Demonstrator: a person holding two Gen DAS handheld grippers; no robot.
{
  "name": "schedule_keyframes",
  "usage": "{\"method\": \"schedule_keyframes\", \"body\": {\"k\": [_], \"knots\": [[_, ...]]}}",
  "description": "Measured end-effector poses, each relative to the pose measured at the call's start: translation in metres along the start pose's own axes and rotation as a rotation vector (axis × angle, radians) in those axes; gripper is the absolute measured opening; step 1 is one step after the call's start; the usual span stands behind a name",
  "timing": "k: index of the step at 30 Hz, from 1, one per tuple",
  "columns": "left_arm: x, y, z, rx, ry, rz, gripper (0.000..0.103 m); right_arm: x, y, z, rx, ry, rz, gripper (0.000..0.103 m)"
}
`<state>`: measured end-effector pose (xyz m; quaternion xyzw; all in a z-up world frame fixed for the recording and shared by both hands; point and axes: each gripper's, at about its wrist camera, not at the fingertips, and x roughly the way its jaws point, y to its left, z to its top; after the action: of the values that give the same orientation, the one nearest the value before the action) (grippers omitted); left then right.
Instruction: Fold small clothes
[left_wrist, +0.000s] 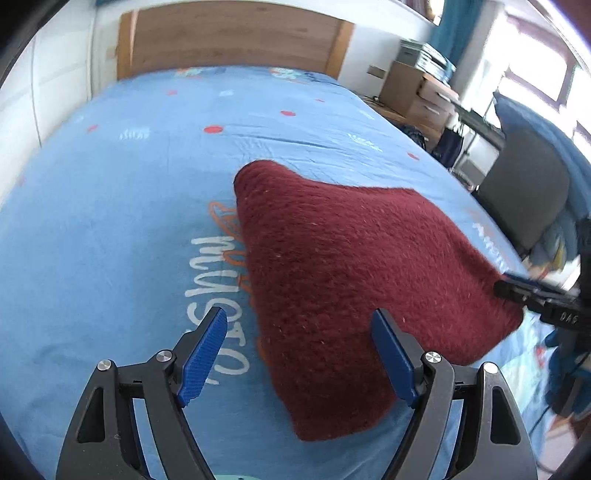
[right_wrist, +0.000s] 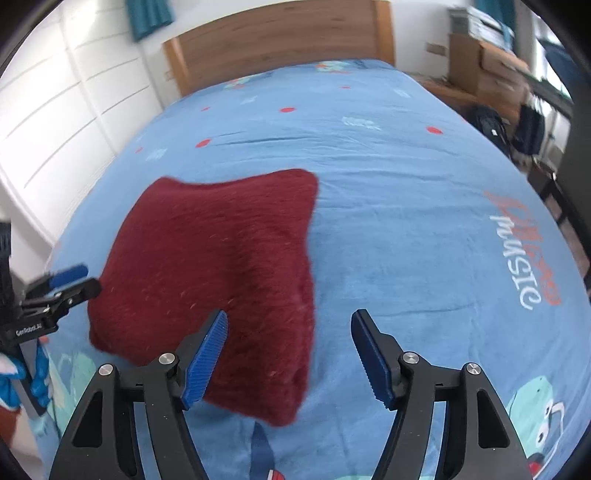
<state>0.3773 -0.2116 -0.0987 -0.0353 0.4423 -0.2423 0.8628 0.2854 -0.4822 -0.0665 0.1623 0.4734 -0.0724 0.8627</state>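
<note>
From the left wrist view, one dark red fuzzy cloth (left_wrist: 354, 280) lies folded on the bed (left_wrist: 110, 229), which is covered by a blue printed sheet. The left gripper (left_wrist: 299, 354) hangs above the cloth's near edge with its two blue fingers (left_wrist: 203, 358) spread apart, nothing pinched between them. The right gripper (left_wrist: 517, 286) shows at the cloth's far right corner. One wooden headboard (left_wrist: 229, 40) stands behind.

From the right wrist view, the same single cloth (right_wrist: 218, 266) lies left of centre on the bed (right_wrist: 406, 240). The right gripper (right_wrist: 288, 354) has its two fingers (right_wrist: 207, 362) spread, empty, the left one over the cloth. The left gripper (right_wrist: 72, 282) sits just beside the cloth's left edge. No containers hold anything here.
</note>
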Motion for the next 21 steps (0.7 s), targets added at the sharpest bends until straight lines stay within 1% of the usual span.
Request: {"method": "schedule_keyframes", "body": {"k": [2,4,7,8,9,10,11,12,14,15,17,18,19,20,21], "knots": [[0.002,0.005,0.004,-0.047,0.018,-0.045,0.082,0.008,-0.004,0.006,0.049,0.029,0.063,0.075],[0.007,0.009,0.008,-0.078,0.033,-0.069,0.083,0.022,-0.006,0.011,0.095,0.078,0.119,0.078],[0.02,0.012,0.01,-0.119,0.078,-0.12,0.085,0.043,-0.012,0.012,0.152,0.144,0.159,0.081],[0.024,0.014,0.011,-0.136,0.088,-0.142,0.087,0.052,-0.015,0.011,0.176,0.173,0.178,0.083],[0.027,0.016,0.01,-0.151,0.098,-0.165,0.088,0.056,-0.018,0.01,0.191,0.186,0.186,0.087],[0.032,0.017,0.01,-0.166,0.113,-0.194,0.088,0.064,-0.022,0.007,0.217,0.207,0.206,0.089],[0.037,0.019,0.01,-0.182,0.129,-0.211,0.09,0.069,-0.026,0.005,0.237,0.224,0.231,0.094],[0.041,0.021,0.009,-0.194,0.137,-0.217,0.091,0.072,-0.028,0.003,0.25,0.236,0.251,0.095],[0.047,0.023,0.008,-0.212,0.148,-0.244,0.092,0.083,-0.036,-0.004,0.295,0.275,0.326,0.096],[0.048,0.024,0.009,-0.219,0.149,-0.254,0.092,0.084,-0.038,-0.006,0.298,0.273,0.342,0.096],[0.052,0.03,0.009,-0.248,0.15,-0.293,0.091,0.084,-0.041,-0.007,0.293,0.263,0.369,0.095],[0.052,0.033,0.009,-0.26,0.15,-0.307,0.089,0.084,-0.042,-0.008,0.291,0.26,0.385,0.091],[0.052,0.035,0.009,-0.266,0.148,-0.324,0.084,0.084,-0.044,-0.01,0.295,0.259,0.412,0.088],[0.05,0.038,0.01,-0.264,0.141,-0.331,0.078,0.085,-0.045,-0.011,0.311,0.262,0.445,0.077],[0.048,0.04,0.01,-0.265,0.134,-0.338,0.075,0.085,-0.048,-0.012,0.319,0.261,0.457,0.075]]}}
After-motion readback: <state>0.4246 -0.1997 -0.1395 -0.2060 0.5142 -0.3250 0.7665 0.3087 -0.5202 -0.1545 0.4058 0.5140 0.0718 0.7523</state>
